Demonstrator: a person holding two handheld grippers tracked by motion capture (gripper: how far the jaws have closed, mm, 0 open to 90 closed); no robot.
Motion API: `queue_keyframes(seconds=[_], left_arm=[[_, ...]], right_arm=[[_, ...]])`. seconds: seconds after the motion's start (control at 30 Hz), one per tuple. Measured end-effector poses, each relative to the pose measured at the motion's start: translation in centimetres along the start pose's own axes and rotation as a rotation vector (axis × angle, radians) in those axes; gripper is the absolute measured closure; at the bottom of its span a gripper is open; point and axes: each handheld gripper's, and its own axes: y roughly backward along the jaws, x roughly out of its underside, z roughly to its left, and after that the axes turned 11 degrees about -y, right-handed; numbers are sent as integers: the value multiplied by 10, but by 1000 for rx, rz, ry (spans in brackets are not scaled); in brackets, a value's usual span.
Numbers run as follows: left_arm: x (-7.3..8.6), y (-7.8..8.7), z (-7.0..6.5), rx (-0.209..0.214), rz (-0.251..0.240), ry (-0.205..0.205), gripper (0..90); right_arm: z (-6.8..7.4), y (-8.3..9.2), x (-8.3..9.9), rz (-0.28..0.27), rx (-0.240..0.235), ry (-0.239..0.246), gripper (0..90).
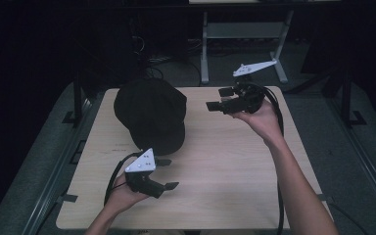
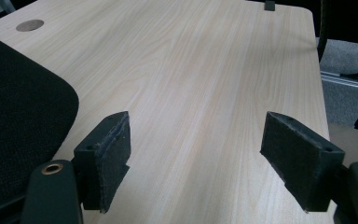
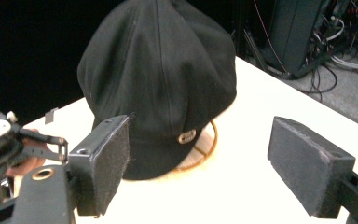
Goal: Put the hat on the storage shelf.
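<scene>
Black cloth domes up as a cap (image 1: pixel 150 113) on the far left part of the pale wooden table (image 1: pixel 225 166), propped by what looks like a wire stand under it. Left claw (image 1: pixel 164 174) hovers just beside the brim, jaws wide apart; right claw (image 1: pixel 218 99), raised and also spread empty, faces the cap, likely lining up a two-sided grasp.

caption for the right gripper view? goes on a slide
Right gripper's open fingers frame a black cap resting on a light wooden table, a small metal button on the cap facing the camera.
</scene>
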Motion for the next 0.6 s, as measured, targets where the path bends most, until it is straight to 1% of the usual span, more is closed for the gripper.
queue_keyframes(seconds=[0.03,0.2,0.33,0.6], left_arm=[[0,0,0,-3,-2,-5,237],[0,0,0,-1,1,-1,237],[0,1,0,0,-4,10,237],[1,2,1,-3,-1,6,237]], right_arm=[[-1,1,2,-1,2,-3,199],[-6,10,16,5,13,-14,197],[-10,16,27,10,19,-26,196],[-16,26,52,15,27,-45,195]])
